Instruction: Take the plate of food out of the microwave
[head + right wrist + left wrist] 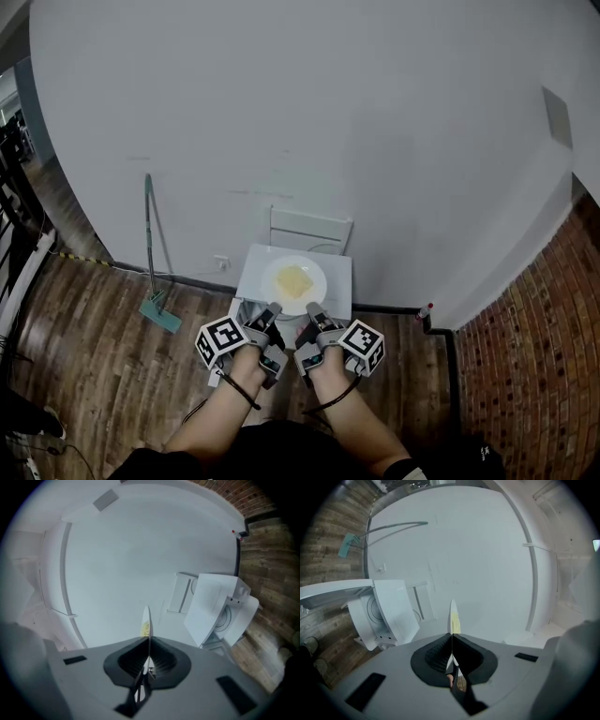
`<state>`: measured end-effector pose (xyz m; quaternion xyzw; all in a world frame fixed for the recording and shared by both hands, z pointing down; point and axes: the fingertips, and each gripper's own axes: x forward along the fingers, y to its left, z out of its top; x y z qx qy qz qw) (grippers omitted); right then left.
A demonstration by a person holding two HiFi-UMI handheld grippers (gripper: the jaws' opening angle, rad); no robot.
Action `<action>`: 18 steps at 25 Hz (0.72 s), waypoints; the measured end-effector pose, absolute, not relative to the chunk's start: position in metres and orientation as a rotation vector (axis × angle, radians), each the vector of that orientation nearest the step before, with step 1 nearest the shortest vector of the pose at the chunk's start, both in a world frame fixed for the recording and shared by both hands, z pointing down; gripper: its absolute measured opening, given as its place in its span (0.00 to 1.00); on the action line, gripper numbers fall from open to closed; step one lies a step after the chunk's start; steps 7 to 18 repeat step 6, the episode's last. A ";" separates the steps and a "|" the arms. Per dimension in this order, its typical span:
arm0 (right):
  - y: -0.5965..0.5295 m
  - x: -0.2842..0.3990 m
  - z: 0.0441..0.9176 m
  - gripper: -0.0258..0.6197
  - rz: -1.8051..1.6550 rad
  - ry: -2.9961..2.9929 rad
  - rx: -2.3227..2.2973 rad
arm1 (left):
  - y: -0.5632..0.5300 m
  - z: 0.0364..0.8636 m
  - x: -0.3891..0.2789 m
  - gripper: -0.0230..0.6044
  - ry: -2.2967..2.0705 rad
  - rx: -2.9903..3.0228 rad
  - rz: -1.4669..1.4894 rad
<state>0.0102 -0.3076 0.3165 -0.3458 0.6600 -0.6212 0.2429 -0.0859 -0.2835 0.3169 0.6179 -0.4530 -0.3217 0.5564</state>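
A white plate (270, 281) carrying a flat yellow piece of food (294, 280) hangs level above the top of the white microwave (249, 265), which stands low against the wall. My left gripper (273, 309) is shut on the plate's near left rim. My right gripper (313, 310) is shut on the near right rim. In the left gripper view the plate (453, 611) shows edge-on between the closed jaws, with the food (456, 626) on it and the microwave (389, 611) to the left. The right gripper view shows the same plate (147, 616) pinched edge-on, with the microwave (215, 606) to the right.
A mop with a teal head (159, 314) leans on the white wall to the left. A white frame (309, 230) stands behind the microwave. A brick wall (534, 356) and a black pipe (450, 347) are at the right. The floor (94, 328) is wooden.
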 end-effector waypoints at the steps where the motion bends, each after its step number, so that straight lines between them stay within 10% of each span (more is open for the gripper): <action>1: -0.308 0.011 0.317 0.08 -1.696 1.802 -0.949 | -0.284 0.318 -0.086 0.05 -1.069 1.457 -0.756; 18: -0.308 0.013 0.322 0.08 -1.702 1.796 -0.976 | -0.286 0.323 -0.083 0.05 -1.063 1.441 -0.741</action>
